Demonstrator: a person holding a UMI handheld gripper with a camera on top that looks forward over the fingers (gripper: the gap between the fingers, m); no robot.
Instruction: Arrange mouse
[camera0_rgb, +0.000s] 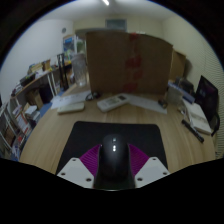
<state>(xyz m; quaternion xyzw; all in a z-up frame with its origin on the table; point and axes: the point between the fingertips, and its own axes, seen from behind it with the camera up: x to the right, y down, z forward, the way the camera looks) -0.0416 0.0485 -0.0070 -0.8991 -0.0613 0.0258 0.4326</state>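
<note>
A black mouse (112, 165) with a scroll wheel sits between my gripper's (112, 150) two fingers. The magenta pads (91, 158) press on its left and right sides, so the gripper is shut on it. Just ahead of the fingers a black mouse mat (112, 132) lies on the wooden table (60, 135). The mouse's underside is hidden, so I cannot tell whether it touches the mat.
Beyond the mat lies a white keyboard (114, 102), with papers (70, 102) to its left. A big cardboard box (125, 60) stands at the back. A laptop (207, 95) and clutter are at the right, shelves (25, 100) at the left.
</note>
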